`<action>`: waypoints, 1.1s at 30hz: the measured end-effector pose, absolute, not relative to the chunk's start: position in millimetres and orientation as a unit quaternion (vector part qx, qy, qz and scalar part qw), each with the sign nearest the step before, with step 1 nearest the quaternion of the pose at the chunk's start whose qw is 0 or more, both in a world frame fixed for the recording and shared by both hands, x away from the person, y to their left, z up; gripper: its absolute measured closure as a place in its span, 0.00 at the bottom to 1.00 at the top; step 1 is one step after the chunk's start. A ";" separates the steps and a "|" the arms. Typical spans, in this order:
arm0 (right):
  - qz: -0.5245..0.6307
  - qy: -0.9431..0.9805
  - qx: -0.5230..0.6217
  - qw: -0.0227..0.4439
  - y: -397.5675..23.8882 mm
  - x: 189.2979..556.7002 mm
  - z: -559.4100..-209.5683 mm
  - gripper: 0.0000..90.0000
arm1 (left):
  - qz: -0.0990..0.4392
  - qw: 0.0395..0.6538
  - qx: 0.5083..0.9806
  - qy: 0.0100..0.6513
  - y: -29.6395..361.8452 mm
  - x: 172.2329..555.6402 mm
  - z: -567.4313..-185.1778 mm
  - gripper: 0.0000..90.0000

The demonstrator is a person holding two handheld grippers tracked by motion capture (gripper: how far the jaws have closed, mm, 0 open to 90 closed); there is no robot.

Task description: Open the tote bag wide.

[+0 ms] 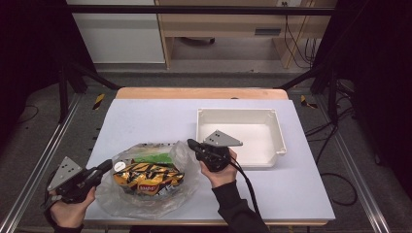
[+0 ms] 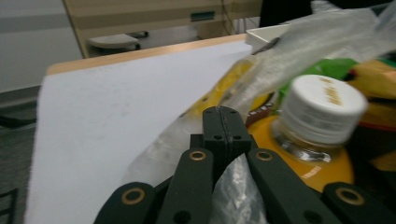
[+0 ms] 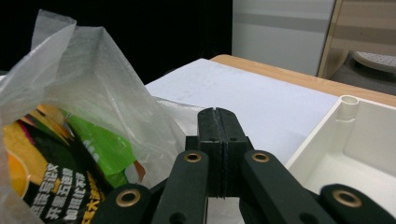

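- High view: table [image 1: 145, 121] carries white tray [image 1: 279, 141] at right, likely the drop-off.
- Clear plastic bag [image 1: 184, 160] of snacks sits front-left, between both hands.
- Left gripper [image 1: 104, 167] and right gripper [image 1: 192, 144] pinch opposite bag edges, jaws pressed together, apparently to spread its mouth.
- Bottle [image 2: 322, 109] lies inside.

A clear plastic bag [image 1: 145, 187] lies open on the table's near left, holding snack packets [image 1: 148, 177] and a white-capped bottle [image 2: 322, 112].

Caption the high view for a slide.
Two hand-held tools, left and right, pinch a clear plastic bag of snacks beside an empty white tray.
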State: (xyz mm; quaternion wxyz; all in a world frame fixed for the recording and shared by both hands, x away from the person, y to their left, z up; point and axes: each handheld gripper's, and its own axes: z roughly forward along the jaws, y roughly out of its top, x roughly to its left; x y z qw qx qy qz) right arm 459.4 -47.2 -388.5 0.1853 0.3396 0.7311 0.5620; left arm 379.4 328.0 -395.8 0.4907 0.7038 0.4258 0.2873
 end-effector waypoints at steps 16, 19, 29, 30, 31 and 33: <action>0.531 0.747 0.353 0.187 -34.2 479.4 -402.3 1.00 | 0.282 0.488 0.686 0.460 336.8 405.9 -417.4 0.98; 0.539 0.743 0.351 0.185 -35.8 477.9 -399.9 1.00 | 0.301 0.504 0.678 0.443 332.9 400.1 -402.8 0.81; 0.557 0.739 0.336 0.177 -35.9 468.3 -386.9 1.00 | 0.317 0.533 0.685 0.382 310.1 391.8 -370.6 0.57; 0.559 0.738 0.334 0.178 -35.6 467.6 -385.4 1.00 | 0.313 0.537 0.687 0.377 308.1 390.1 -370.3 0.57; 0.560 0.738 0.333 0.177 -35.6 466.8 -384.2 1.00 | 0.311 0.538 0.688 0.375 308.1 388.0 -369.9 0.56; 0.561 0.737 0.331 0.179 -35.4 466.2 -382.9 1.00 | 0.310 0.542 0.687 0.372 309.0 385.2 -369.6 0.56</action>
